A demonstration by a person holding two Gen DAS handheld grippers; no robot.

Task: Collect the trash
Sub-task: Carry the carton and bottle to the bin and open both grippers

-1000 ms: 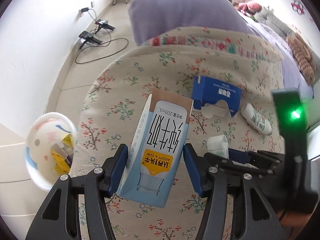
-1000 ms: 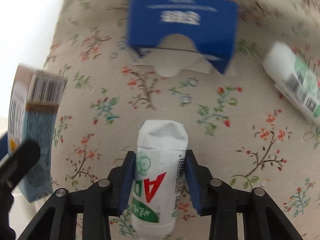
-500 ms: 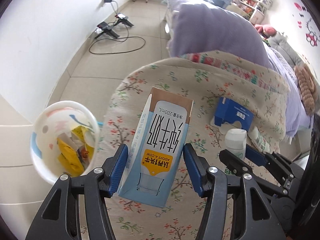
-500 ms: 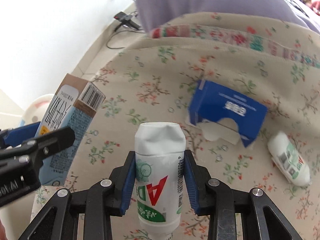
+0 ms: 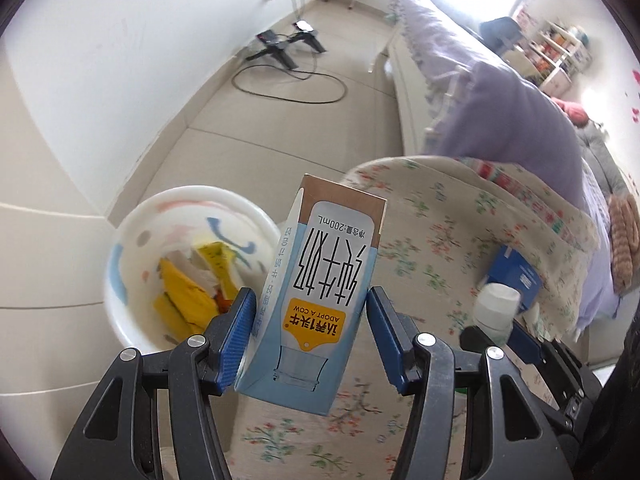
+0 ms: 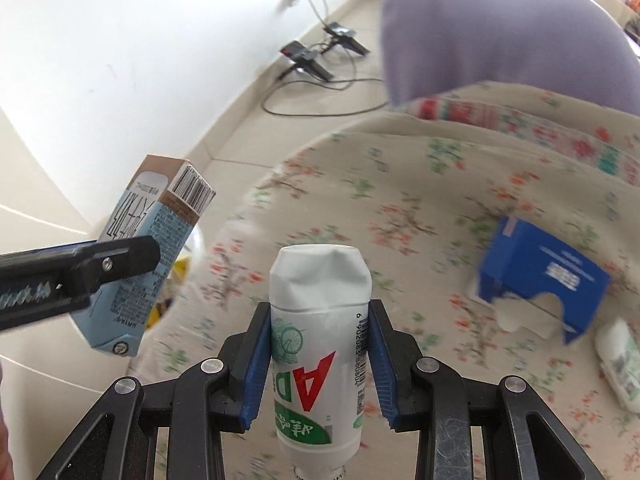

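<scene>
My left gripper is shut on a light-blue milk carton, held upside down in the air beside a white bin that holds yellow wrappers. My right gripper is shut on a white AD bottle with green and red print, held above the floral bedspread. The carton also shows in the right wrist view, at left. A blue cardboard box and another white bottle lie on the bedspread at right.
The bin stands on the floor by the white wall, left of the bed's corner. A purple pillow lies at the far end of the bed. Black stands and cables lie on the floor beyond.
Both grippers have lifted and swung left, away from the bedspread toward the bin. The bin is now larger and nearer the carton. Each gripper keeps its hold.
</scene>
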